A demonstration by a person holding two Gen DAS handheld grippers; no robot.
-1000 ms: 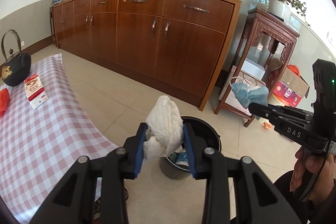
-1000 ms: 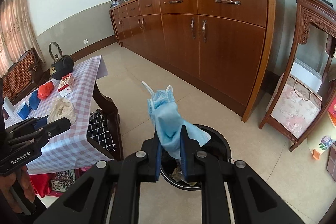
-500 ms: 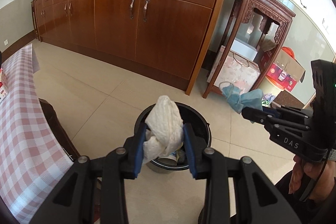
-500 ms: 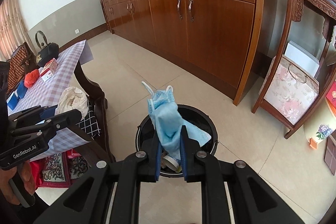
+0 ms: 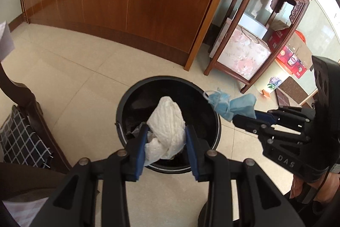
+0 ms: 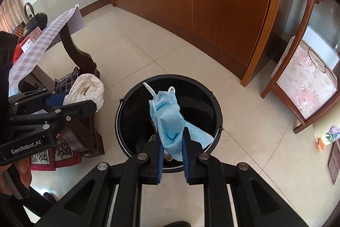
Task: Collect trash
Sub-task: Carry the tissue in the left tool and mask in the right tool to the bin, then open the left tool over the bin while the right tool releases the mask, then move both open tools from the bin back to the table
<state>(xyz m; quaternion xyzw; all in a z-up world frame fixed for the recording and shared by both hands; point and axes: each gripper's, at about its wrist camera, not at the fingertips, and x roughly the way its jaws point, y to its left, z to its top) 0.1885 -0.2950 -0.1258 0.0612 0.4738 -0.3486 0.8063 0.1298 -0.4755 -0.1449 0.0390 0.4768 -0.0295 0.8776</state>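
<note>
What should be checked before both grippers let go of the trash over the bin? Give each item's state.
1. Left gripper clamps the white tissue wad: ok.
2. Right gripper clamps the blue face mask: ok.
3. Black bin open, no lid: ok.
4. Bin has room left: ok, only some trash at the bottom.
5. Each item directly above the opening: cannot tell; each looks centred only in its own wrist view.
6. The two grippers apart from each other: ok.

Ahead of the gripper, a long wooden sideboard (image 6: 212, 14) lines the wall on a beige tiled floor (image 6: 138, 52); a carved stand (image 5: 265, 35) stands right, a checked-cloth table (image 6: 42, 42) left.
</note>
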